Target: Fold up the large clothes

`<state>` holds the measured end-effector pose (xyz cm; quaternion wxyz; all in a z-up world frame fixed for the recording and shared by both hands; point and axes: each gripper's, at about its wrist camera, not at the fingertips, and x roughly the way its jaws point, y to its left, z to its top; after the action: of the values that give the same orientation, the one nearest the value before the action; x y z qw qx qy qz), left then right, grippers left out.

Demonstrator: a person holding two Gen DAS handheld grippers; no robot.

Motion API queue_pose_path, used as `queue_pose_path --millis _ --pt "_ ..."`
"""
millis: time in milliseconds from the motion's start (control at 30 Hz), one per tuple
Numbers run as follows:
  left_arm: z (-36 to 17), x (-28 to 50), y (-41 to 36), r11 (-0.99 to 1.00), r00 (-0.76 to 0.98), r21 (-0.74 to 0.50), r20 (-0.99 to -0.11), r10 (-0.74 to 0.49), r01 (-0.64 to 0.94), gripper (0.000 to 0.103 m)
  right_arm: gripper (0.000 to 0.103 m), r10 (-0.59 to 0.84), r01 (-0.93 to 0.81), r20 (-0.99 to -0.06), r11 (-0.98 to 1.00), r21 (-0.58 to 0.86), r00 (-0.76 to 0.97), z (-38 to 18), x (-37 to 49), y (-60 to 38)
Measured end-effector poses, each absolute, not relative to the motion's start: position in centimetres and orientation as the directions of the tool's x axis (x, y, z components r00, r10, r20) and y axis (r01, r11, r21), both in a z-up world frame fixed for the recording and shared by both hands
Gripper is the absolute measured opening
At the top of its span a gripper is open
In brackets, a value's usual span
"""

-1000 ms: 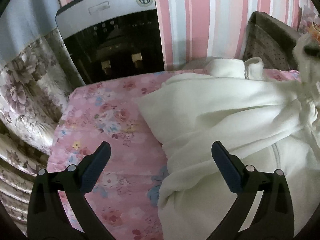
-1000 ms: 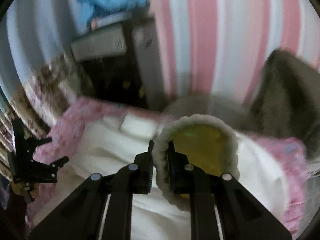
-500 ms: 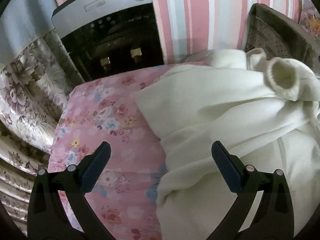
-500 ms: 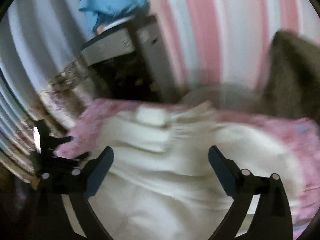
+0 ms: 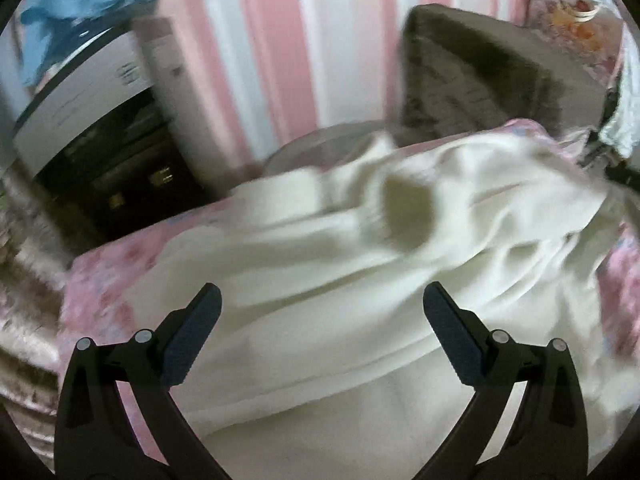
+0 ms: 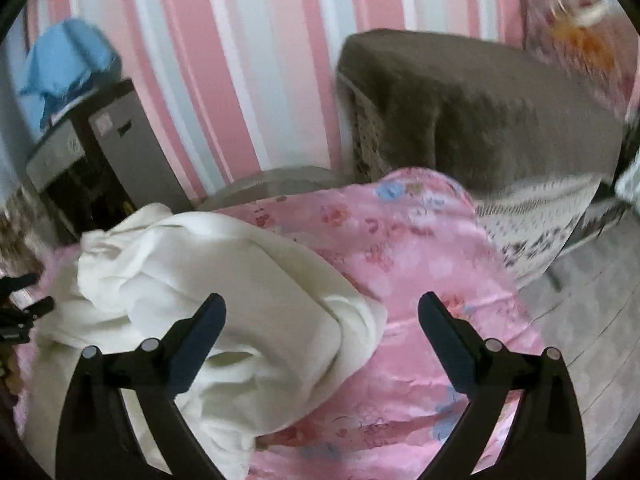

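Observation:
A large cream-white fleece garment (image 5: pixel 340 272) lies rumpled on a pink floral cloth (image 5: pixel 100 280). Its sleeve cuff opening (image 5: pixel 408 212) faces me in the left wrist view. My left gripper (image 5: pixel 318 332) is open and empty, just above the garment's near part. In the right wrist view the garment (image 6: pixel 224 280) lies at the left, on the pink cloth (image 6: pixel 420 248). My right gripper (image 6: pixel 322 332) is open and empty over the garment's right edge. The left gripper also shows at the far left of the right wrist view (image 6: pixel 20 312).
A water dispenser (image 5: pixel 104 136) with a blue cloth (image 5: pixel 80 12) on top stands behind the table at the left. A grey-brown covered seat (image 6: pixel 480 112) stands at the back right. A pink and white striped wall (image 6: pixel 240 40) is behind.
My right gripper let go of the sleeve cuff, opened and swung to the right. The cuff now lies on the garment. My left gripper swung right, over the garment.

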<state>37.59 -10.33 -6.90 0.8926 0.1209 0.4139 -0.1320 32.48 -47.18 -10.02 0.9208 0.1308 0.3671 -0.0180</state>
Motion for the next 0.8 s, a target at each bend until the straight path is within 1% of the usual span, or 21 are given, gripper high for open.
queue_pose_path --millis 67,100,133,167,200,233,267,300,367,433,533,567,633,667,700,733,800 --pt "-6.7 38.3 -12.9 0.926 0.625 0.101 -0.764 -0.162 0.364 0.100 0.076 0.131 0.119 -0.676 0.943 0.311 0.725 -11.0 32.5 -48.3" --pt "-6.9 38.8 -14.3 0.920 0.626 0.109 -0.762 -0.166 0.377 0.100 0.057 0.154 0.114 -0.677 0.936 0.334 0.720 -11.5 32.6 -48.4" --pt "-7.1 39.0 -15.1 0.915 0.621 0.110 -0.765 -0.171 0.389 0.099 0.050 0.179 0.108 -0.681 0.928 0.356 0.710 -12.0 32.8 -48.5" --pt "-7.6 39.6 -16.1 0.908 0.607 0.110 -0.775 -0.176 0.404 0.096 0.050 0.197 0.104 -0.691 0.924 0.368 0.696 -12.6 33.0 -48.4" --pt "-8.2 40.2 -17.0 0.903 0.590 0.108 -0.788 -0.176 0.415 0.079 0.048 0.199 0.104 -0.700 0.925 0.365 0.686 -13.0 33.2 -48.1" --pt "-8.7 40.6 -17.3 0.902 0.575 0.105 -0.799 -0.174 0.419 0.043 0.037 0.207 0.097 -0.707 0.926 0.364 0.677 -13.6 33.4 -47.8" --pt "-9.4 41.3 -17.6 0.899 0.545 0.087 -0.819 -0.181 0.429 0.024 0.025 0.230 0.078 -0.715 0.926 0.369 0.661 -14.1 33.6 -47.4" --pt "-9.9 41.6 -17.7 0.900 0.518 0.063 -0.834 -0.190 0.431 0.021 0.006 0.239 0.066 -0.722 0.928 0.367 0.649 -14.2 33.7 -46.9" --pt "-9.5 41.6 -16.9 0.909 0.537 0.047 -0.819 -0.202 0.414 0.018 0.006 0.214 0.052 -0.737 0.946 0.319 0.641 -14.1 33.7 -45.7" --pt "-7.6 40.9 -14.8 0.919 0.589 0.034 -0.777 -0.222 0.392 0.015 0.006 0.200 0.035 -0.732 0.956 0.292 0.651 -13.3 33.6 -45.0" --pt "-4.0 39.7 -10.6 0.935 0.648 0.002 -0.721 -0.245 0.356 0.013 0.006 0.252 -0.025 -0.689 0.947 0.322 0.680 -11.1 33.3 -43.9" --pt "-2.8 39.0 -9.2 0.937 0.667 0.002 -0.703 -0.246 0.348 0.013 0.008 0.278 -0.049 -0.668 0.939 0.340 0.690 -10.0 33.3 -43.3" --pt "-0.3 37.1 -5.8 0.948 0.711 0.034 -0.670 -0.213 0.316 0.013 0.011 0.275 -0.050 -0.654 0.939 0.340 0.705 -8.6 33.3 -42.4" --pt "0.6 36.1 -3.8 0.955 0.730 0.050 -0.657 -0.189 0.293 0.013 0.019 0.270 -0.050 -0.643 0.939 0.339 0.717 -7.9 33.3 -41.8" --pt "1.0 35.7 -2.5 0.959 0.735 0.056 -0.655 -0.174 0.277 0.013 0.049 0.267 -0.047 -0.647 0.941 0.336 0.715 -7.6 33.5 -41.1" --pt "1.0 35.2 -0.6 0.964 0.730 0.070 -0.667 -0.146 0.257 0.014 0.073 0.259 -0.037 -0.675 0.945 0.325 0.691 -7.8 34.1 -40.2" --pt "-0.3 34.8 2.3 0.972 0.703 0.085 -0.705 -0.096 0.218 0.015 0.075 0.247 -0.038 -0.728 0.956 0.291 0.640 -9.1 35.4 -38.4"
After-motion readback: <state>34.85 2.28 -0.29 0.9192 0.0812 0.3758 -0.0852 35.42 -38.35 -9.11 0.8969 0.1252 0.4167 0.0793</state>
